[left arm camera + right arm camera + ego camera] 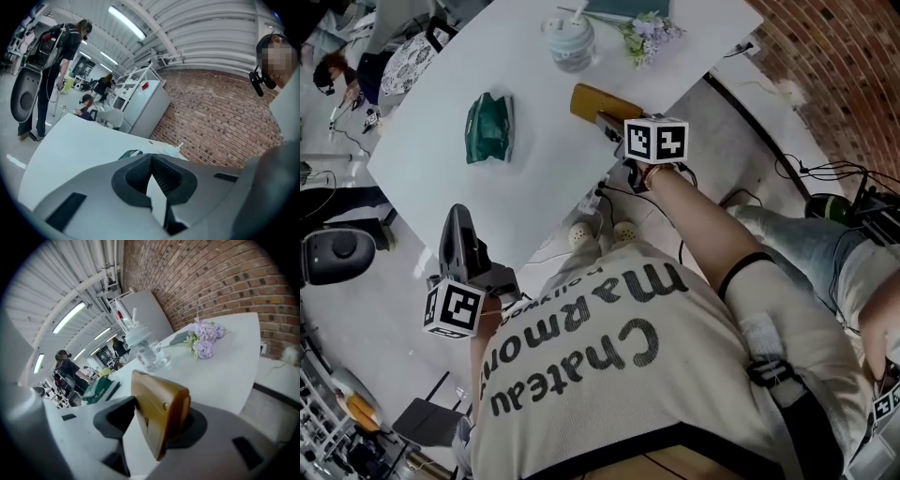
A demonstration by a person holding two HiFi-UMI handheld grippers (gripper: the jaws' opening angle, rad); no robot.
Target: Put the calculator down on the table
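The calculator (596, 101), in a golden-brown case, is at the near right edge of the white table (431, 169). In the right gripper view the calculator (161, 401) stands on edge and tilted between the jaws. It leans on the right pad, and a gap shows at the left pad. My right gripper (607, 120) (154, 420) is open around it. My left gripper (457, 225) hangs off the table's near left edge. In its own view the left gripper (151, 161) is shut with the pads meeting and nothing between them.
A green pouch (489, 127) (98, 387) lies mid-table. At the far side stand a lidded glass jar (570, 42) (146, 350) and purple flowers (652, 33) (205, 337). A brick wall (844, 66) and cables run along the right. People stand beyond the table (56, 70).
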